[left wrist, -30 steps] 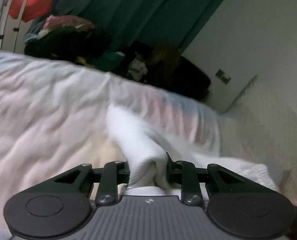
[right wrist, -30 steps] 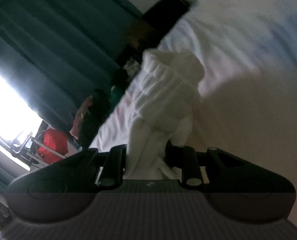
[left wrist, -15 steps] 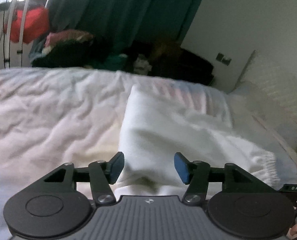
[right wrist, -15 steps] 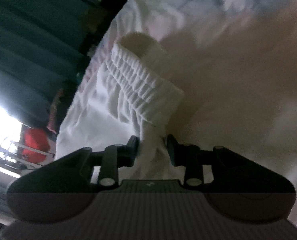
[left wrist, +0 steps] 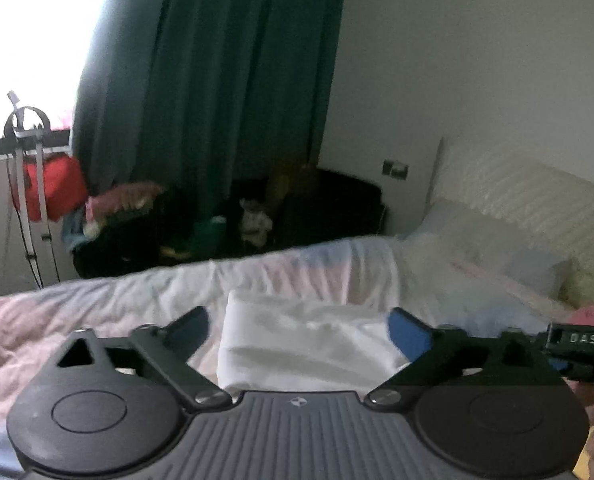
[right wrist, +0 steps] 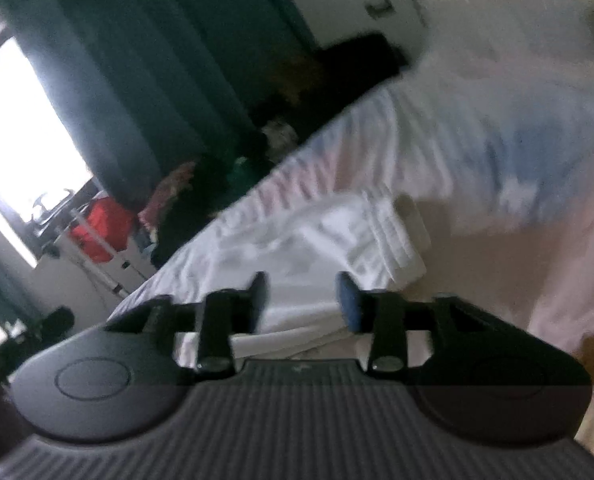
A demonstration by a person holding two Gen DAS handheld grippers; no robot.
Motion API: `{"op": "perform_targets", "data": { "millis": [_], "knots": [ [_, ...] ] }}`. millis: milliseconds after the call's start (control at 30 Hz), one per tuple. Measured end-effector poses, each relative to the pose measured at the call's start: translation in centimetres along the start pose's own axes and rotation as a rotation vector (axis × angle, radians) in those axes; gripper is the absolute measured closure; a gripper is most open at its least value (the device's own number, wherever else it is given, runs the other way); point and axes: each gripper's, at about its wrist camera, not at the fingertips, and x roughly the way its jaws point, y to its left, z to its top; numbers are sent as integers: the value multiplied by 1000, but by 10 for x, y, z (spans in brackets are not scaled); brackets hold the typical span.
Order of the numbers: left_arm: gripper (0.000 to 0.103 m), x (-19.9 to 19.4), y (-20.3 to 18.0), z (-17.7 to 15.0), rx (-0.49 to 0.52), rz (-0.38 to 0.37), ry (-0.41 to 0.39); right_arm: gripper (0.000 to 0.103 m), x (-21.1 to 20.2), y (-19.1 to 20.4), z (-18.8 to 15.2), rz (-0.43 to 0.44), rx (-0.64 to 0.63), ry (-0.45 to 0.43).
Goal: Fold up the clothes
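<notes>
A white garment (left wrist: 301,344) lies folded flat on the bed, just ahead of my left gripper (left wrist: 299,326). The left jaws stand wide apart and hold nothing. The same garment shows in the right wrist view (right wrist: 337,236), its ribbed elastic waistband (right wrist: 393,236) at the right end. My right gripper (right wrist: 303,294) is open and empty, just above the garment's near edge. The right view is tilted and blurred.
The bed has a pale pink and white quilt (left wrist: 57,320) and pillows (left wrist: 477,240) by a cream headboard (left wrist: 517,204). Beyond the bed stand dark green curtains (left wrist: 225,100), a pile of clothes (left wrist: 129,208) and a red bag on a rack (left wrist: 53,188).
Both grippers let go of the white garment and opened. It dropped flat onto the bed, and both grippers drew back and up from it.
</notes>
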Motion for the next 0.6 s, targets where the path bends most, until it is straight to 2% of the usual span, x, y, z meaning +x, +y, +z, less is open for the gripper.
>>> {"op": "perform_targets", "data": {
  "millis": [33,200,367,600],
  "knots": [
    [0,-13,-4,3,3,3,-13,11,-12,5,1,11,-21,-20],
    [0,-72,-23,10,16,14,-57,11,-63,27,1,35,-120,-99],
    [0,-116,-36,2,21,36,-83,11,-105,40,-11,27,-198,-167],
    [0,-156,-44,-23,37,29,-90,11,-131,45,-44,22,-281,-227]
  ]
}}
